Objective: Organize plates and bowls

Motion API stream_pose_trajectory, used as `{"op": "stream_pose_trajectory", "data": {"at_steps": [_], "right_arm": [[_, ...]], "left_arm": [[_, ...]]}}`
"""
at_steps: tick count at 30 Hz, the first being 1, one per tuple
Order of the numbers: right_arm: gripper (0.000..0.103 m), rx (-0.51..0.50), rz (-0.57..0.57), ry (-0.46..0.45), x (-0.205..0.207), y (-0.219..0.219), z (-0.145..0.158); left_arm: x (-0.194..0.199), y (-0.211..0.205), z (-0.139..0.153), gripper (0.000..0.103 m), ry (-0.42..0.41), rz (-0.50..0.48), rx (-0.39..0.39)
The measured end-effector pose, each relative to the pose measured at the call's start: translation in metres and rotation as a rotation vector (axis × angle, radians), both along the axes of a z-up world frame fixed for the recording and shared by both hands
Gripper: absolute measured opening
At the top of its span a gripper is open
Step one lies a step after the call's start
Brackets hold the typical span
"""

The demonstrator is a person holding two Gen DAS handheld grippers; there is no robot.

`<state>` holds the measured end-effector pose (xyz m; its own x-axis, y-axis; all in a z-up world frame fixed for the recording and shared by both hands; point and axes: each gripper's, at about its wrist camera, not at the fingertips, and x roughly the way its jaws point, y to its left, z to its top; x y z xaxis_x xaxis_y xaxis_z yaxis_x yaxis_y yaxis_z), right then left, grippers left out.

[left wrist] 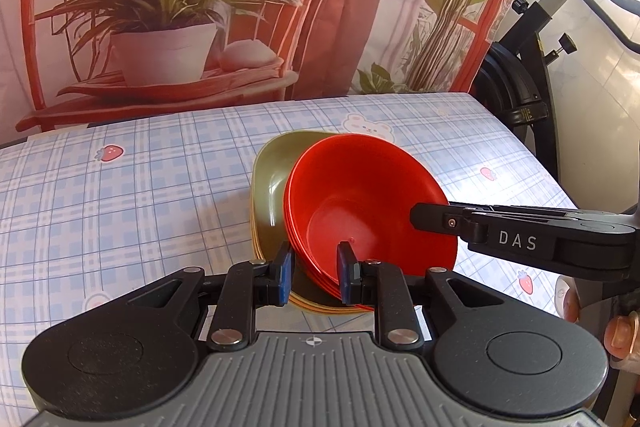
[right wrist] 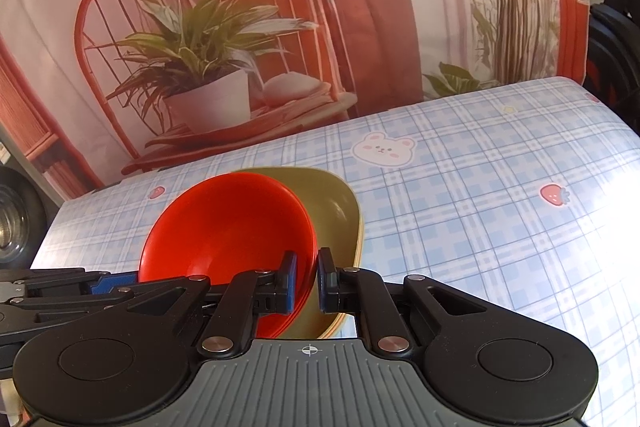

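A stack of red bowls rests tilted on an olive green plate, which tops a stack of yellowish plates on the checked tablecloth. My left gripper has its blue pads on either side of the near rim of the red bowls, with a gap visible. My right gripper is shut on the right rim of the red bowls; the olive plate lies behind them. The right gripper's finger also shows in the left wrist view, and the left gripper's finger shows in the right wrist view.
The table has a blue plaid cloth with strawberry and bear prints. A printed backdrop of a plant and chair hangs behind it. An exercise bike stands beyond the table's right edge.
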<state>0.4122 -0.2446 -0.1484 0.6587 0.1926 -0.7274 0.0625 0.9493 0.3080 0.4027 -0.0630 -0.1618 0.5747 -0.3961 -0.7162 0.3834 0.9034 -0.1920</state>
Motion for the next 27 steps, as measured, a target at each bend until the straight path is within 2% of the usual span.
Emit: {"op": "stream_pose_trajectory", "data": {"at_steps": [13,16,20,27], "right_arm": [[0.013,-0.013,0.018,0.004,0.001,0.003,0.002],[0.02,-0.023,0.025,-0.008,-0.001,0.005,0.008],[0.021,-0.049,0.032,-0.033,-0.005,0.008,0.02],[0.027,-0.094,0.056,-0.091,-0.019,0.013,0.043]], "left_arm": [[-0.001,-0.003,0.005,0.026,-0.053,0.015,0.057],[-0.004,-0.002,0.01,0.029,-0.07,0.024,0.062],[-0.008,0.003,0.018,0.036,-0.088,0.044,0.07],[-0.024,0.008,0.034,0.036,-0.127,0.064,0.076]]}}
